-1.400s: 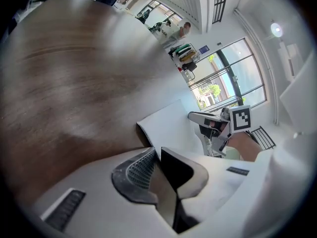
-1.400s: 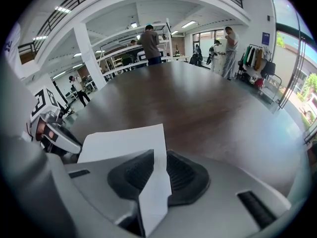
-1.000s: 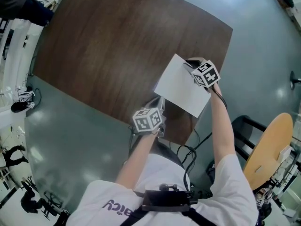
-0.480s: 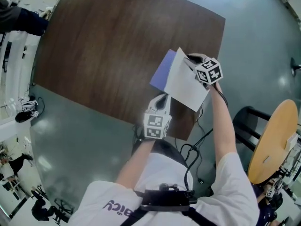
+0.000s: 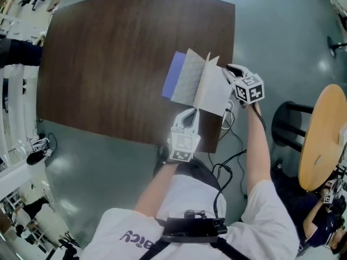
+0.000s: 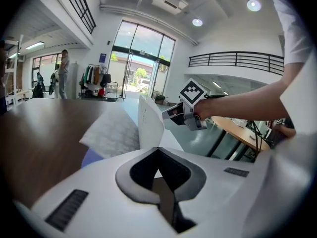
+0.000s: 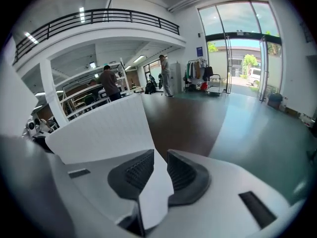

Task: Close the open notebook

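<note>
Notebook (image 5: 198,85) lies at the desk's (image 5: 119,53) near right corner, half open. Its blue cover (image 5: 173,75) is flat on the wood at the left, and the white leaves (image 5: 212,88) stand up in a ridge. The right hand-held gripper (image 5: 227,72) has its jaws part-closed on the outer edge of the raised leaves, with the sheet pinched between the pads (image 7: 136,171). The left hand-held gripper (image 5: 188,114) is fully closed and empty, just short of the notebook's near edge. The raised leaves stand partly between the two grippers. A black cable (image 5: 227,167) hangs off the desk's edge to the floor (image 5: 282,42), and a round wooden top (image 5: 320,140) sits well apart at the right. People (image 7: 106,81) stand far off. A second ago the leaves lay flat and hid the cover. The left gripper has since rolled and come nearer.
</note>
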### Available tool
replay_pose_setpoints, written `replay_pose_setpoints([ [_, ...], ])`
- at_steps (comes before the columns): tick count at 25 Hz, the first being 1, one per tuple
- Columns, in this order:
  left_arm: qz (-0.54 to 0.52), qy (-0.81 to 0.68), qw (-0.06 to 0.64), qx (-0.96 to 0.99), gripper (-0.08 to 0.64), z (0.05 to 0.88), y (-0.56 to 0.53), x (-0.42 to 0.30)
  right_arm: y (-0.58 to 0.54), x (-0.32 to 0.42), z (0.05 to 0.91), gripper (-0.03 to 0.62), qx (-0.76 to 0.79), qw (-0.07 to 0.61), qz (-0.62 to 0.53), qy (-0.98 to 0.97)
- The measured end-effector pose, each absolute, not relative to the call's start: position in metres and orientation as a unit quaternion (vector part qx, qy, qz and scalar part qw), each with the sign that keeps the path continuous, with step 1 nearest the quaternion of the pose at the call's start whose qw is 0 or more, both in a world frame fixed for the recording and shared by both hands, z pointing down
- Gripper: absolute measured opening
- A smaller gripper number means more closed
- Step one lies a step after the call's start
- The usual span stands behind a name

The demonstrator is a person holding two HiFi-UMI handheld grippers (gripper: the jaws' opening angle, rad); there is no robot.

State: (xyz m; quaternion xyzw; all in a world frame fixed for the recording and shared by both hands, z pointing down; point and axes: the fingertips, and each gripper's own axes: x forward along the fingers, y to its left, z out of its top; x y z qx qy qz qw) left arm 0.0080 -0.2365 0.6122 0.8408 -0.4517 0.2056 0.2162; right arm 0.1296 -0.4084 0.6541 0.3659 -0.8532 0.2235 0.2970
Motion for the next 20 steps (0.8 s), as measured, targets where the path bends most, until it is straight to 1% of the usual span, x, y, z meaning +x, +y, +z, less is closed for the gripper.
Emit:
replay_pose_setpoints([
  [5, 0.230, -0.406, 0.215, 0.858, 0.005, 0.624, -0.226, 0.046, -0.377, 0.194, 0.634, 0.080, 0.425, 0.276, 0.220, -0.834],
  [11, 0.273, -0.358, 0.229, 0.863, 0.005, 0.665, -0.213, 0.076, -0.344, 0.241, 0.609, 0.080, 0.478, 0.248, 0.219, -0.814],
  [16, 0.319, -0.324, 0.249, 0.855, 0.005, 0.696, -0.197, 0.093, -0.318, 0.259, 0.605, 0.080, 0.494, 0.233, 0.223, -0.808],
  [20, 0.353, -0.304, 0.270, 0.843, 0.005, 0.714, -0.186, 0.098, -0.307, 0.253, 0.605, 0.080, 0.492, 0.227, 0.227, -0.809],
])
